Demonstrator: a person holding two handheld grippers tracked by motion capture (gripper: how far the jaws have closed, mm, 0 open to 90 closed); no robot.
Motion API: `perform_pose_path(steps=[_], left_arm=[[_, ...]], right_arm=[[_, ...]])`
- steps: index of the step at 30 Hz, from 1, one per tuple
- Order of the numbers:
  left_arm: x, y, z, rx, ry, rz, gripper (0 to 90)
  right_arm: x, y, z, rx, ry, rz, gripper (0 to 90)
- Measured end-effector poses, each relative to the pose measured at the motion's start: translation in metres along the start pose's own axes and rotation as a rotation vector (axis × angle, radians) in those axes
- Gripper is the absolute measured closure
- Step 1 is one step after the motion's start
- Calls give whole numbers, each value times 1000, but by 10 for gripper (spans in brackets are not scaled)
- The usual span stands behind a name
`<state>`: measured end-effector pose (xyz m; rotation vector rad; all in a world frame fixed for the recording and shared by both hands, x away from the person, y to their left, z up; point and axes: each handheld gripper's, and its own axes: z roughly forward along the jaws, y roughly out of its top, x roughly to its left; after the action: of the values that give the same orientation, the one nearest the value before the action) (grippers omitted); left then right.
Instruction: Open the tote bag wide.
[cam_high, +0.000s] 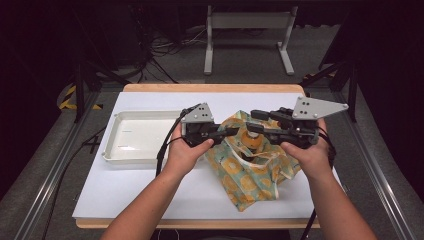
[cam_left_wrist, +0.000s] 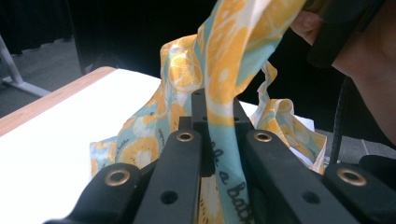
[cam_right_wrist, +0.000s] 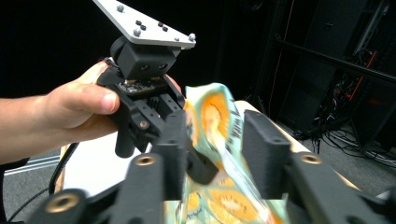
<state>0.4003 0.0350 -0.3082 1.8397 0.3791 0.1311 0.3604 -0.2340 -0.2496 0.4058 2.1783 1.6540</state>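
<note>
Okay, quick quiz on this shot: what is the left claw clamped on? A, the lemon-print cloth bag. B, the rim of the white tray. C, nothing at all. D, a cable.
A: in the left gripper view the left claw is shut on a strip of the lemon-print cloth bag, which runs up between its jaws; the white tray lies apart on the table, untouched.

The yellow-and-teal orange-print cloth bag (cam_left_wrist: 233, 60) is running off the left gripper view's top edge, its black lettering is blurring, and the black fingers (cam_left_wrist: 217, 140) are covering its pinched strip.
</note>
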Motion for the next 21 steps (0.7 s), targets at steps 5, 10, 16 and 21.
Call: perform_pose_path(steps=[5,10,16,21], left_arm=[[1,0,-1,2,1,-1,877],[1,-1,-1,3,-1,-2,876],[2,-1,-2,0,-4,-10,876],[2,-2,-2,-1,-10,-9,870]], right_arm=[[-7,-14,-19,9,-50,21,426],[-15,-35,-28,60,-81,71,391],[-22,-52,-30,86,-114,121,301],[-30,-71,-25,140,-158,153,261]])
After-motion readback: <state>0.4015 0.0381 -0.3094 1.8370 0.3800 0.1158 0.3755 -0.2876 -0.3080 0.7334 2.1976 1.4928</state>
